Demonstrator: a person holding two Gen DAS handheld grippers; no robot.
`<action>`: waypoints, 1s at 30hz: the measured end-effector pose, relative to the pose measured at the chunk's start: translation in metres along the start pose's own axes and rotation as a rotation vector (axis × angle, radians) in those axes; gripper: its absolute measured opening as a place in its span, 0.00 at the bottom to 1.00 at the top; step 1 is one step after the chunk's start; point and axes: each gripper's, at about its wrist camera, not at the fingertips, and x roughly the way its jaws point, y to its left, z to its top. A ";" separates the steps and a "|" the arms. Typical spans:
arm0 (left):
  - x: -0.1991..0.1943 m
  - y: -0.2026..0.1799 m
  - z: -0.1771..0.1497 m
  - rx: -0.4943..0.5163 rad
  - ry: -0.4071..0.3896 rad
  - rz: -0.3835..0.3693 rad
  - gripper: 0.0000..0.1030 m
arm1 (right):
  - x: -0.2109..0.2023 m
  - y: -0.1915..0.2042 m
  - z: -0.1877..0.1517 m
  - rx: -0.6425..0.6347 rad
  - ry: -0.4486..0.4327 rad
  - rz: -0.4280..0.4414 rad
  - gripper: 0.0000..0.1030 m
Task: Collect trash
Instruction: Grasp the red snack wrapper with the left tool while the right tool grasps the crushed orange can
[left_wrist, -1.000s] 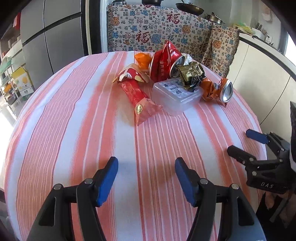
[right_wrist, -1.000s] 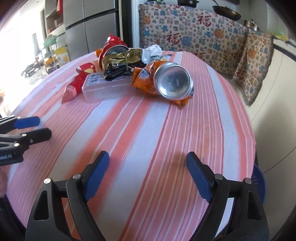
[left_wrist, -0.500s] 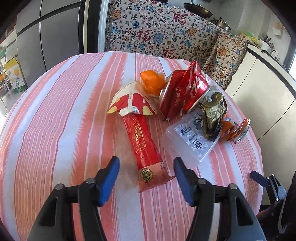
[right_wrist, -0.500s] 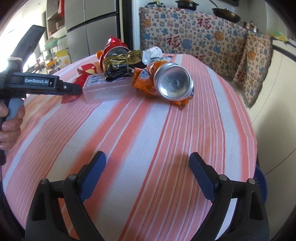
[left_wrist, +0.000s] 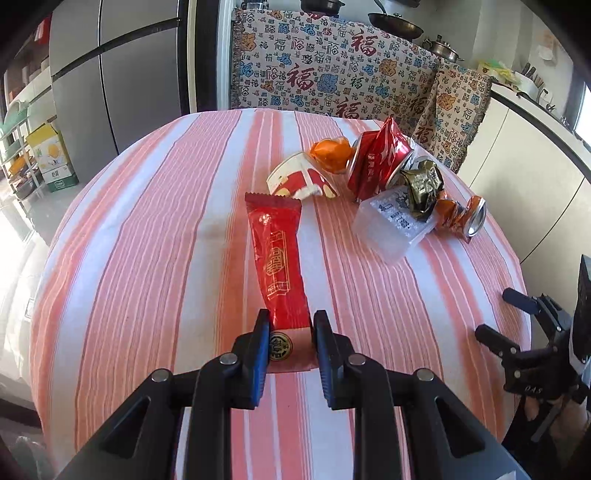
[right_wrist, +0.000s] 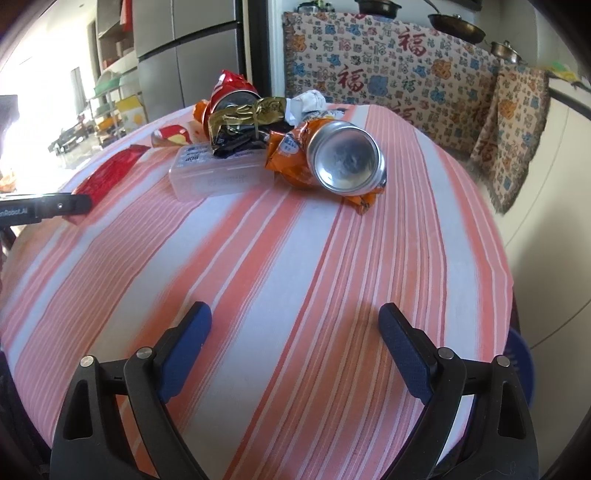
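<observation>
A long red snack wrapper (left_wrist: 276, 254) lies on the striped tablecloth (left_wrist: 147, 258). My left gripper (left_wrist: 289, 326) has closed around its near end, one finger on each side, touching it. The wrapper (right_wrist: 107, 173) also shows at the left of the right wrist view, with the left gripper's tip (right_wrist: 70, 205) on it. Behind lie a red-white paper cup (left_wrist: 301, 181), a crushed red can (left_wrist: 380, 158), a clear plastic box (left_wrist: 391, 225), a gold foil wrapper (left_wrist: 421, 184) and a crushed orange can (right_wrist: 332, 158). My right gripper (right_wrist: 295, 321) is open and empty above bare cloth.
The round table's edge (right_wrist: 506, 280) drops off at the right, with a blue bin (right_wrist: 521, 365) below it. A patterned cloth (left_wrist: 325, 74) hangs behind the table, and a grey fridge (left_wrist: 110, 85) stands at the back left. White counters (left_wrist: 535, 147) run along the right.
My left gripper moved forward over the red wrapper and closed from wide open onto its near end. The wrapper now lies straight in front of it. My right gripper stayed open, almost still.
</observation>
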 end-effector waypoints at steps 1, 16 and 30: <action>0.000 -0.001 -0.002 0.014 0.000 0.004 0.26 | 0.000 -0.001 0.001 -0.002 -0.002 -0.004 0.90; 0.037 -0.007 -0.007 0.079 -0.034 0.058 0.68 | 0.023 -0.056 0.076 -0.145 -0.009 0.059 0.90; 0.036 -0.004 -0.011 0.079 -0.038 0.053 0.68 | -0.012 0.004 0.062 -0.238 0.101 0.428 0.63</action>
